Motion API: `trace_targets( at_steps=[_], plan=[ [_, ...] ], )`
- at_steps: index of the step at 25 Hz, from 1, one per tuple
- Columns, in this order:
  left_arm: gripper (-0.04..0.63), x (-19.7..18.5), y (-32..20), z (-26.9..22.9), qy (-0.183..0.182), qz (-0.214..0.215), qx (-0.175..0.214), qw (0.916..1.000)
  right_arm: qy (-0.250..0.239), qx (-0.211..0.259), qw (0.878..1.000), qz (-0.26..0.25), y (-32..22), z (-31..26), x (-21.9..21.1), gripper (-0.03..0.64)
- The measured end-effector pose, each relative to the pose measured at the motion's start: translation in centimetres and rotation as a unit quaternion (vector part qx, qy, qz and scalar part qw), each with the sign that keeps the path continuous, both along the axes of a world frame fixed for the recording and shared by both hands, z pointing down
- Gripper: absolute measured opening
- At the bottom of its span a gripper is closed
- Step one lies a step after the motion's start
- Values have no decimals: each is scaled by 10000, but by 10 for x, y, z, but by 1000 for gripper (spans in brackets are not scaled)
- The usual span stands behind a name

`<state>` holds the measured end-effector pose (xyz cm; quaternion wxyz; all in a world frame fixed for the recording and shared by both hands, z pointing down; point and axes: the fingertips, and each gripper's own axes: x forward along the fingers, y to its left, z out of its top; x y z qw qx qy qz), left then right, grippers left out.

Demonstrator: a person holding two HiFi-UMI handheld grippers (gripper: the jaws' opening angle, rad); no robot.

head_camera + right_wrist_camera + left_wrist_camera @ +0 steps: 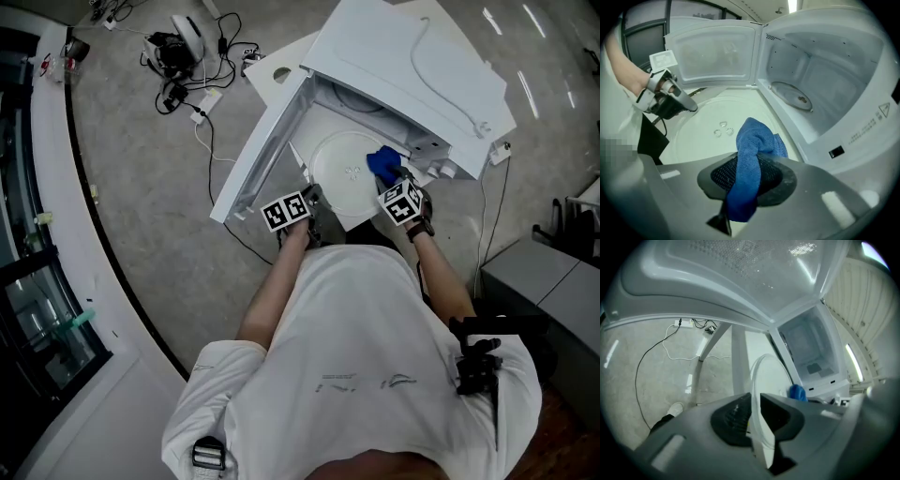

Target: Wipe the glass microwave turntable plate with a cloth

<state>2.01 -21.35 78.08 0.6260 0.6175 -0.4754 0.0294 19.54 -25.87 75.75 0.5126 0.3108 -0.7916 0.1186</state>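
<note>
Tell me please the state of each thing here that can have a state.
Microwave door: open.
Glass plate: out of the microwave, held at its rim.
Blue cloth: bunched, its end on the plate.
Left gripper: shut on the plate's rim.
Right gripper: shut on the cloth.

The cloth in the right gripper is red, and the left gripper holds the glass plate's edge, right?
No, the cloth is blue, not red; the right gripper view shows it. The right gripper does hold it, and the left gripper holds the glass plate's edge.
</note>
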Motion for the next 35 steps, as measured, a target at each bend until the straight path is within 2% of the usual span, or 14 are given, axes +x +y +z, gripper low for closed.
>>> trace_targets(
  at_steps=[5,9,14,20,23,31,35],
  plan=[
    [55,1,2,2,175,-47,-24,9998,-461,-556,9963,-475,55,-1,-15,101],
    [51,5,3,3,325,-34,-3,9995,-1136,-1038,9842,-879,94,4,-55,100],
    [49,6,4,4,523,-15,0,9986,-1708,-1195,9738,-912,107,9,-104,100],
    [49,6,2,7,548,134,125,9983,-1798,-736,9791,-602,74,18,-138,96],
    [48,6,2,7,573,199,153,9980,-1812,-678,9800,-476,57,16,-149,95],
    [46,6,-1,7,576,306,206,9977,-1655,-574,9819,-726,1,11,-175,95],
    [46,5,-1,6,728,66,131,9972,-1499,-228,9875,-440,-43,11,-172,95]
  ],
)
